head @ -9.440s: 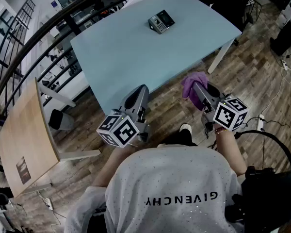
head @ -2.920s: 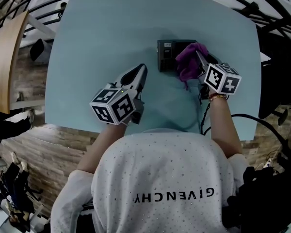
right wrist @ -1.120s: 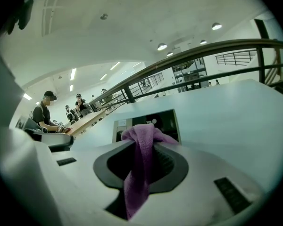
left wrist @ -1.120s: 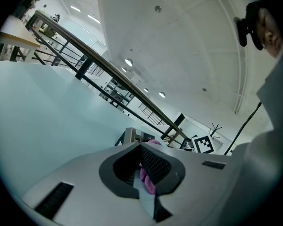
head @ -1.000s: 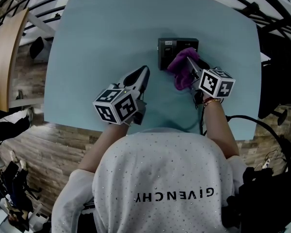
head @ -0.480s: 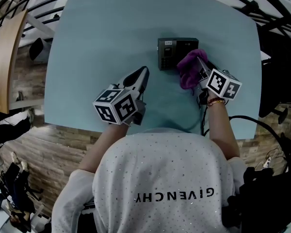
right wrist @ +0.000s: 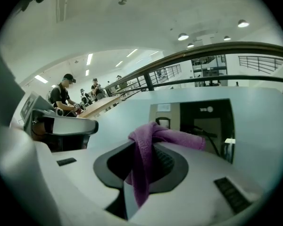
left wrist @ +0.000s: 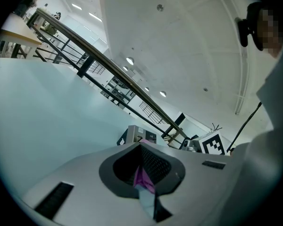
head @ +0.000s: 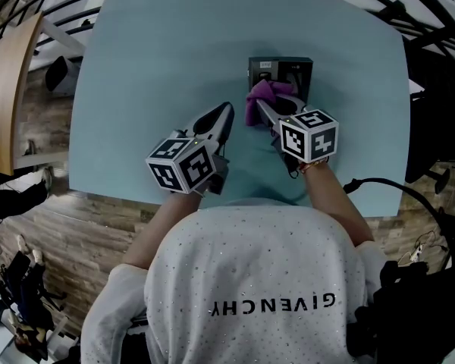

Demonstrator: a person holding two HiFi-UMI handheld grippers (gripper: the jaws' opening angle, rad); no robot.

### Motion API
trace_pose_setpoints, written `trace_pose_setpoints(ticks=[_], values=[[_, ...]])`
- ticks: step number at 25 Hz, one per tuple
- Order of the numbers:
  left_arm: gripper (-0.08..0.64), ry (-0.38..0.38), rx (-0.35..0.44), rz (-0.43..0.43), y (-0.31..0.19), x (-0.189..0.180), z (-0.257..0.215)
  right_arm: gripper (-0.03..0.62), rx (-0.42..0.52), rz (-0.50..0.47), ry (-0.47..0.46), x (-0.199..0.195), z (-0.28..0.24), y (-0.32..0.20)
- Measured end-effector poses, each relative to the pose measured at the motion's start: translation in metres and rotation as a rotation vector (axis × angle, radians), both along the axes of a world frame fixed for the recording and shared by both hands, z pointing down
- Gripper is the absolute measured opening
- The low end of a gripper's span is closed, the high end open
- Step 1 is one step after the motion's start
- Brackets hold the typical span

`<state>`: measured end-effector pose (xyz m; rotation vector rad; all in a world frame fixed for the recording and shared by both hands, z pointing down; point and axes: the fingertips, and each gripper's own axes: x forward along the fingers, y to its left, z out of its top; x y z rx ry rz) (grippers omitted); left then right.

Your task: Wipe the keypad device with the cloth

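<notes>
1. The keypad device (head: 282, 70) lies flat on the pale blue bench (head: 152, 59), at upper centre of the head view. Its long axis runs left to right across the frame.
2. The purple cloth (head: 258, 100) is bunched against the lower-left edge of the device. It touches that edge or just overlaps it. How hard it presses cannot be told.
3. The right claw (head: 262, 106) is closed on the cloth. In the right gripper view the fabric is pinched between the jaws, with one fold trailing out to the right, toward the device.
4. Governing relation: the device lies directly ahead of the right claw, up and slightly right in the head view. The claw slants up and to the left, so it meets the device's long axis at an angle. Most of the dark face lies to the right of the cloth, so the next stroke probably has to run rightward along that axis.
5. The left claw (head: 222, 115) has its jaws drawn to a narrow slit and grips nothing. It sits low over the bench, left of and below the device, and is the farther of the two.
6. Pose: the right forearm (head: 330, 203) reaches up the frame from lower right, with its marker cube (head: 309, 136) facing upward.
</notes>
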<state>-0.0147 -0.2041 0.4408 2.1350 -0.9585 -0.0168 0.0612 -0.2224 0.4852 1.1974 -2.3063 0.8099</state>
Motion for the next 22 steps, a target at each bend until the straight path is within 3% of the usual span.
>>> trace_pose_setpoints(ticks=[6,12,22], values=[[0.0,-0.003,-0.009,-0.015,0.003,-0.005,0.003,0.071,-0.011,-0.064,0.015,-0.012,0.007,0.004],[0.0,0.004,-0.022,-0.028,0.008,-0.007,0.007,0.069,-0.045,0.034,-0.043,0.017,0.009,-0.002],[0.0,0.005,-0.021,-0.075,0.019,-0.009,0.004,0.071,-0.049,0.189,-0.058,0.08,0.009,-0.006]])
